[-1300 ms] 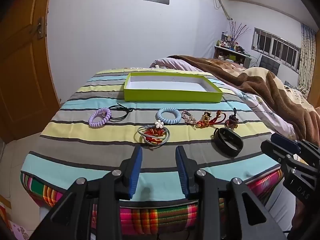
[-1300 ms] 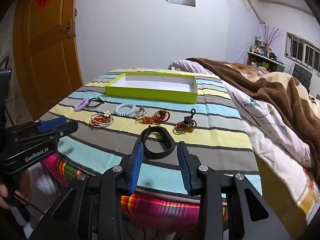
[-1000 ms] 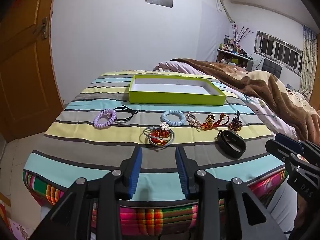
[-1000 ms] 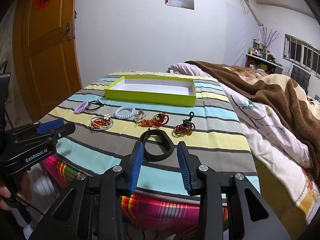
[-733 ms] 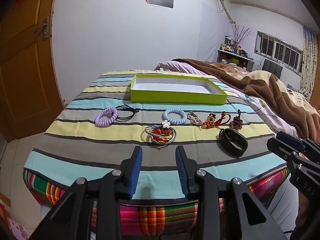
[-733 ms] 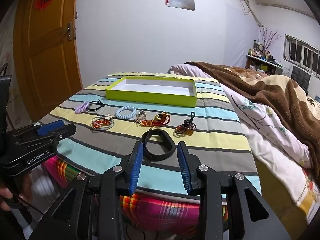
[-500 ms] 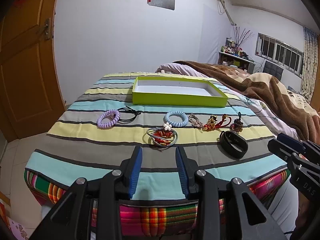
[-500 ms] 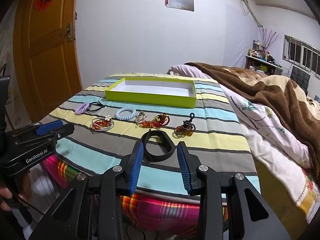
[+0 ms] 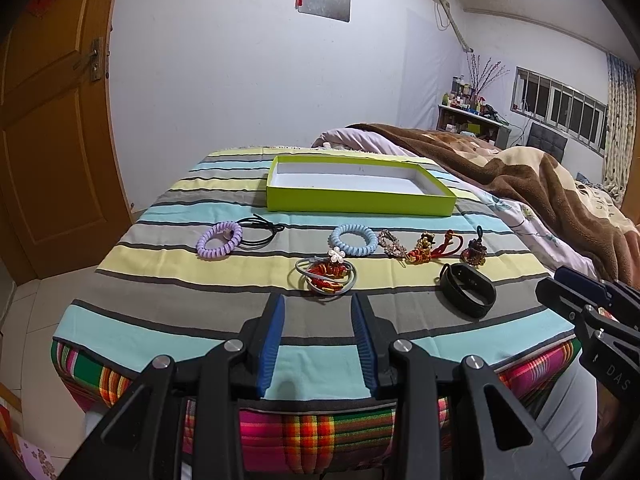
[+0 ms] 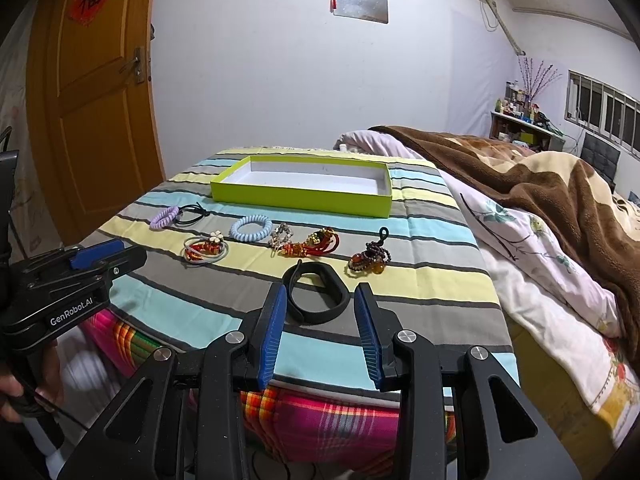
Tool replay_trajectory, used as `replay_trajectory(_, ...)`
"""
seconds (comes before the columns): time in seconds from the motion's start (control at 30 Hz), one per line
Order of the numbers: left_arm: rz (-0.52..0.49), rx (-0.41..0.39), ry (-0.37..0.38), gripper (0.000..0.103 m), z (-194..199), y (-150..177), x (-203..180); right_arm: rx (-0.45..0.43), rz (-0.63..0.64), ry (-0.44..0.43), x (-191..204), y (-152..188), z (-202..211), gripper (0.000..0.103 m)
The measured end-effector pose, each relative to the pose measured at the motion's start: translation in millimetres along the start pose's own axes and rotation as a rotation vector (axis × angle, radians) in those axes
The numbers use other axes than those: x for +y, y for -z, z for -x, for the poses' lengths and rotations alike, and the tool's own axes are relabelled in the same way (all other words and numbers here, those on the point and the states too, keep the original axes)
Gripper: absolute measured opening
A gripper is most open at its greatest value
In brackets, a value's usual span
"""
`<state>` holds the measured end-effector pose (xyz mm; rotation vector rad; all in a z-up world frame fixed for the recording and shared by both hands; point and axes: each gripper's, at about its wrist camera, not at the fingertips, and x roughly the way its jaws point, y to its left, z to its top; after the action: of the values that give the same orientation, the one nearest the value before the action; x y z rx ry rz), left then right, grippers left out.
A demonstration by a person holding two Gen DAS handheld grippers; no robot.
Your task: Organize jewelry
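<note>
Several pieces lie in a row on the striped cloth: a purple coil band (image 9: 219, 239), a black cord loop (image 9: 258, 230), a blue coil band (image 9: 354, 239), a grey band with red beads and a white flower (image 9: 328, 274), a red-gold charm (image 9: 430, 247), a dark beaded charm (image 9: 473, 249) and a black wristband (image 9: 468, 295). Behind them stands an empty lime-green tray (image 9: 360, 200). My left gripper (image 9: 319, 320) hangs open just short of the flower band. My right gripper (image 10: 320, 304) is open, its fingers either side of the black wristband (image 10: 316, 298), short of it.
The striped cloth (image 9: 160, 292) covers a table whose front edge lies under both grippers. A bed with a brown blanket (image 10: 560, 188) runs along the right. A wooden door (image 10: 96, 100) stands at the left. A person's hand (image 10: 16, 384) holds the left gripper's handle.
Both cameras have drifted slightly, so the tray and jewelry sit a little further right in the left wrist view. No piece has moved on the cloth and both grippers stay open.
</note>
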<state>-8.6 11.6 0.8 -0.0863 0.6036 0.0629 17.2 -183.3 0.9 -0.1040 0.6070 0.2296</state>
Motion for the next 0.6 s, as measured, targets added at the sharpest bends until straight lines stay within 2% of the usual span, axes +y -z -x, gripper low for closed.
replay_trajectory(0.6, 0.001, -0.005, -0.001, 0.036, 1.4, -0.7, -0.2, -0.003, 0.001, 0.002, 0.4, -0.3, 0.4, 0.036)
